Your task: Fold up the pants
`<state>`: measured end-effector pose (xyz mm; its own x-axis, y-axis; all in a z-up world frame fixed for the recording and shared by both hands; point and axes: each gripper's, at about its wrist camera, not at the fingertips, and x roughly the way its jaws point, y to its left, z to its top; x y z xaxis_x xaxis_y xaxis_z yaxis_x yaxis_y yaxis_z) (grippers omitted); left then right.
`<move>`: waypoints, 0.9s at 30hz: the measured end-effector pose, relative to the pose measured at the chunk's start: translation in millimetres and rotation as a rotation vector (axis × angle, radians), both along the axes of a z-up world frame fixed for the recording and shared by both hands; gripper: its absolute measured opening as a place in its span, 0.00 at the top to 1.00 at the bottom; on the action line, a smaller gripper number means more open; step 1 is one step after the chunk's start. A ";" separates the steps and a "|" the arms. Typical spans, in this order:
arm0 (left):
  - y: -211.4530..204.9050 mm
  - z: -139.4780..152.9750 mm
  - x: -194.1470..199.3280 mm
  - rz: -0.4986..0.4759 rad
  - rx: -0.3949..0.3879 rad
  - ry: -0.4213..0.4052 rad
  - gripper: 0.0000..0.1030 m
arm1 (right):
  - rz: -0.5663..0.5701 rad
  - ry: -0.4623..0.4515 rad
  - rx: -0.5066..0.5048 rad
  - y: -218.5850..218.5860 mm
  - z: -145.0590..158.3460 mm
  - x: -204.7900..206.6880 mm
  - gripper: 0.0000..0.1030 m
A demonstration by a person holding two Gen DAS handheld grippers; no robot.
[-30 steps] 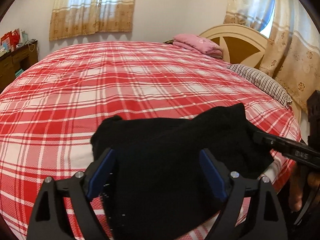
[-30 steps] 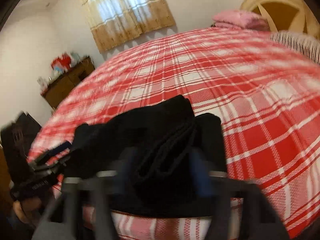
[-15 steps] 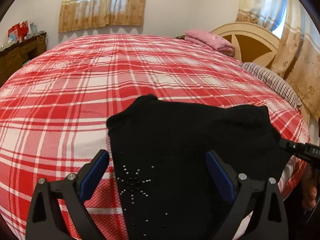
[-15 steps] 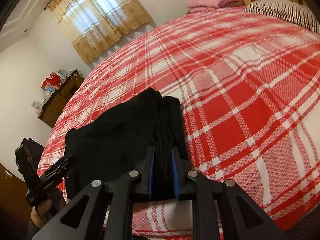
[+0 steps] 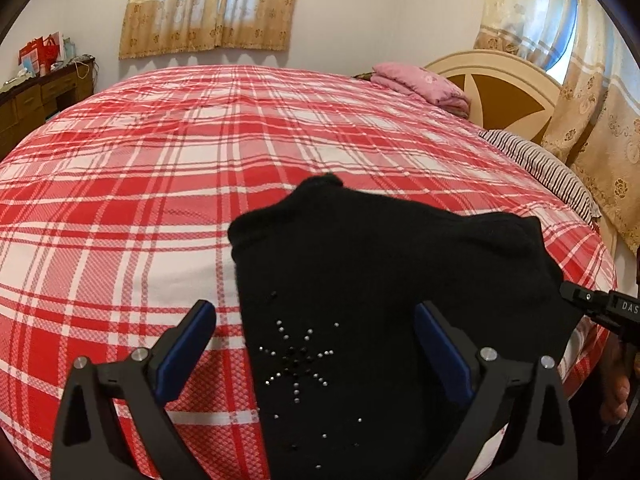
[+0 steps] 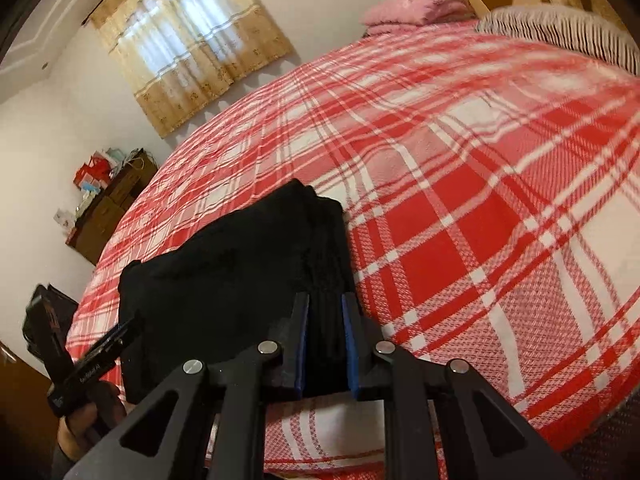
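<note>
- Nearest me, the left gripper point(image 5: 312, 344) has just been opening and now stands wide; the black pants point(image 5: 380, 300) lie between its blue pads, neither pad pressing on them.
- The right gripper point(image 6: 325, 346) is pinched nearly closed on the stacked folded edge of the pants point(image 6: 240, 280), both pads against the cloth.
- The pants sit folded at the bed's near edge on the red plaid bedspread point(image 5: 160, 160). In the left wrist view they spread from about 6 toward 2 o'clock, rhinestone star point(image 5: 296, 360) facing up.
- Farther off, a striped pillow point(image 5: 536, 168) at 2 o'clock, then a folded pink blanket point(image 5: 420, 84) against the headboard point(image 5: 500, 92).
- A wooden dresser point(image 5: 36, 104) at 10 o'clock carries red boxes point(image 5: 40, 52).
</note>
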<state>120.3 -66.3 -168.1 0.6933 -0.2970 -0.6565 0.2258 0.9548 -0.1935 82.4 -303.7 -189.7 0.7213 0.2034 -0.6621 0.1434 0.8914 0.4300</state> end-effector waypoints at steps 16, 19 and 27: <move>-10.6 5.9 -5.3 -0.024 0.035 -0.013 0.00 | 0.212 -0.193 -0.216 75.4 56.7 31.1 0.43; -9.3 6.1 -3.7 -0.022 0.034 -0.012 0.00 | 0.186 -0.082 -0.206 70.6 31.4 60.5 0.43; -5.8 2.0 -1.7 -0.017 0.020 0.015 0.00 | 0.156 -0.054 -0.071 34.3 21.7 59.7 0.43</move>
